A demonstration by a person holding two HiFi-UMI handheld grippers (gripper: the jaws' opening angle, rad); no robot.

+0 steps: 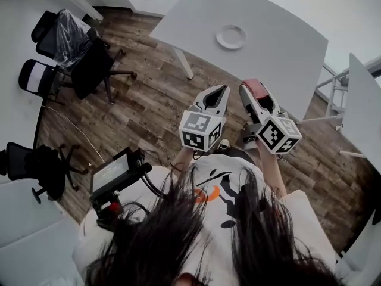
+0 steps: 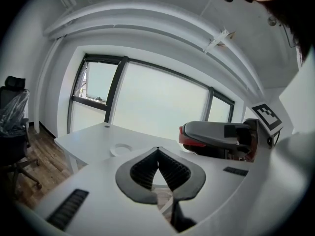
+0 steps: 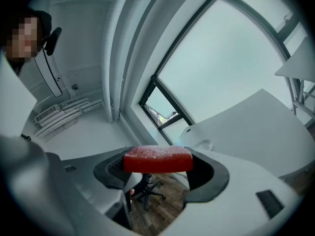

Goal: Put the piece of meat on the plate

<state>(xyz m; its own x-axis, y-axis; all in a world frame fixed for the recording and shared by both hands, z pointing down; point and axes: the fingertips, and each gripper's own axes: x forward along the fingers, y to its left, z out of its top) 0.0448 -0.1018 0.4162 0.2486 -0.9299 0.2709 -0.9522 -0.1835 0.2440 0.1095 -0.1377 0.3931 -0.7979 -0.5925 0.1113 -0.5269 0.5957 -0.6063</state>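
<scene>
Right gripper view: piece of meat, a red, flat slab, was clamped crosswise between the jaws of the right gripper, off any surface. Left gripper view: left gripper, jaws met at the tips with nothing between them. Head view: plate, white and round, sat on the white table, well ahead of both grippers. Black office chairs stood on the wood floor at left.
</scene>
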